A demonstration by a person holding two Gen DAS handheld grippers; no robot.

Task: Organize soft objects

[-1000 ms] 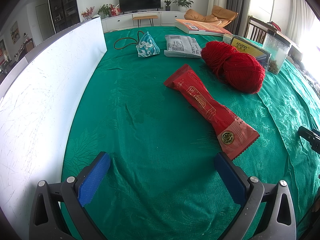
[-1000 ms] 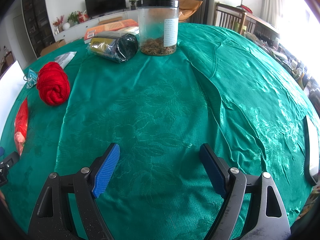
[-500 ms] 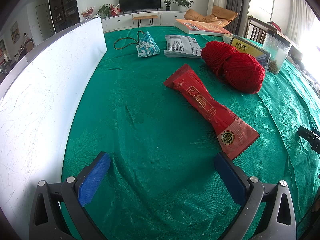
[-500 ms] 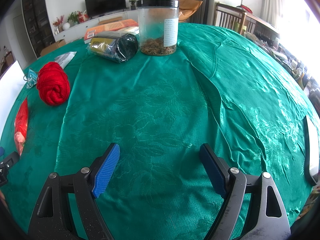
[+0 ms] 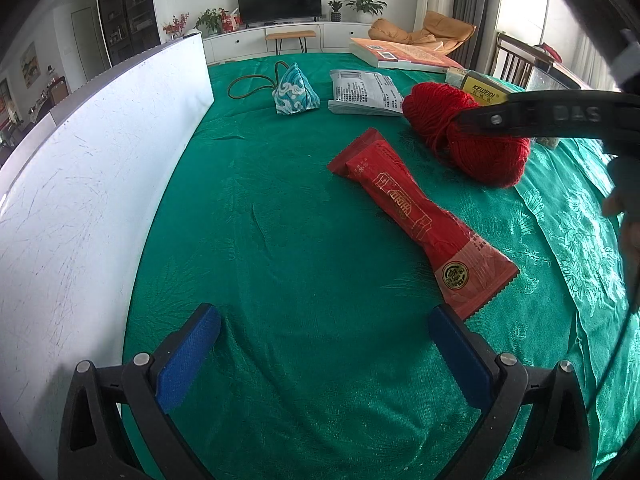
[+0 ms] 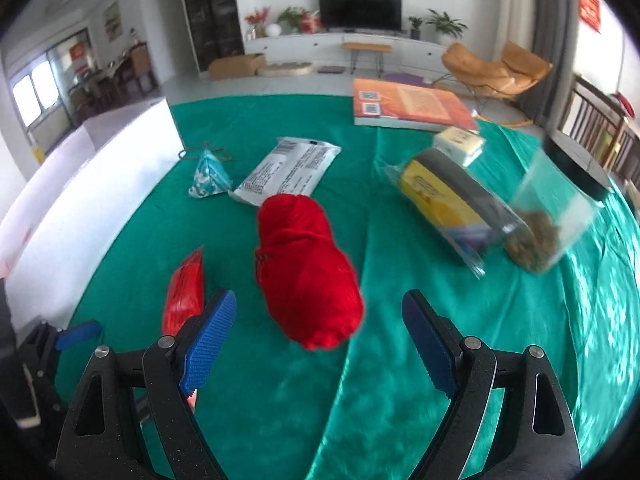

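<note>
While both grippers' fingers (image 6: 212,340) gape (holding nothing), red yarn (image 6: 308,268) lies between red packet (image 6: 184,292) and jar (image 6: 548,228).

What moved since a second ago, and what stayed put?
The right gripper swung left across the green tablecloth to the red ball of yarn, jaws open, nothing grabbed. The left gripper stayed open in place; the long red packet did not move.

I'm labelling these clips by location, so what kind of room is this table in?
Most likely a home living room: a television on a low white cabinet, a tan lounge chair, and houseplants behind the green-clothed table.
</note>
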